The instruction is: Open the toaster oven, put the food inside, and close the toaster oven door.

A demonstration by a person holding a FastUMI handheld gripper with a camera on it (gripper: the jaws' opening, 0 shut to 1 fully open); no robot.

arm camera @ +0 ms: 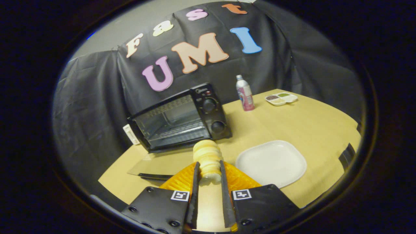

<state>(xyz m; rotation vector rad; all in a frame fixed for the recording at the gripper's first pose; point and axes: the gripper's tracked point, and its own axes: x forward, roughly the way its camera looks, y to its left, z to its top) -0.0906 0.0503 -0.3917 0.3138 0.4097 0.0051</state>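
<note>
A pale ridged bread-like food piece (208, 158) sticks up between my fingers, and my gripper (208, 170) is shut on its lower part, lifted above the tan table (292, 123). Beyond the fingers stands the black toaster oven (182, 118), with two knobs on its right side. Its glass door (156, 167) lies folded down flat on the table in front of it, so the wire rack inside shows. The food hangs just above and in front of the open door.
An empty white plate (271, 162) lies just right of my fingers. Farther back stand a pink bottle (244, 94) and a small white divided dish (281, 98) with sauces. A white plug block (131, 134) sits left of the oven. Black cloth walls surround the table.
</note>
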